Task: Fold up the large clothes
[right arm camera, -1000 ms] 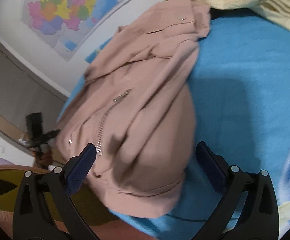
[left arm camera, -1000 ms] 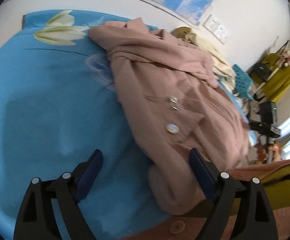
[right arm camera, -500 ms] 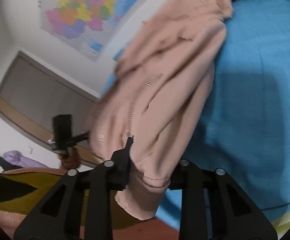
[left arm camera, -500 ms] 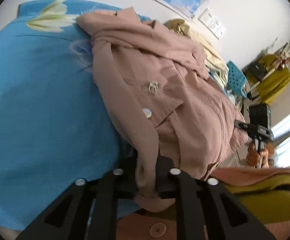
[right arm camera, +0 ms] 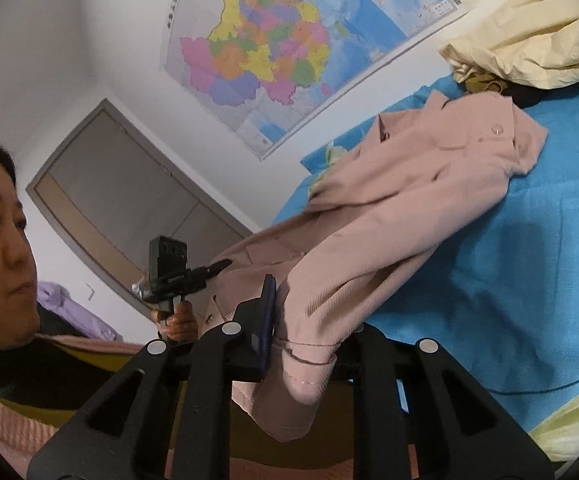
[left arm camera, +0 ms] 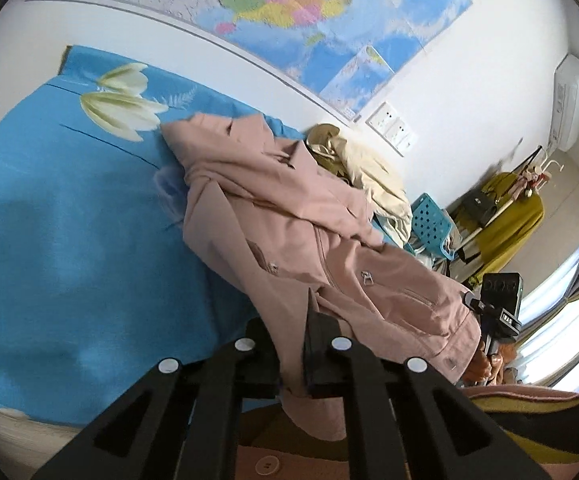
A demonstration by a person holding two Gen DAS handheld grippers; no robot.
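The left gripper (left arm camera: 291,354), at the bottom centre of its view, is clamped tight on a fold of the pink jacket (left arm camera: 289,240). The cloth rises from the pinch toward the upper middle of the frame, where the rest of the jacket lies on the blue sheet (left arm camera: 49,220). A cream garment (left arm camera: 369,168) is heaped just beyond the jacket's collar, and a map (left arm camera: 289,8) fills the wall along the top.

The right gripper (right arm camera: 305,344), at the bottom centre of its own view, has just been closing and now pinches a thick sleeve cuff of the jacket (right arm camera: 409,200), which hangs below the jaws. From there the jacket stretches toward the upper right, its collar end resting on the sheet (right arm camera: 509,260). A person appears at the left edge.
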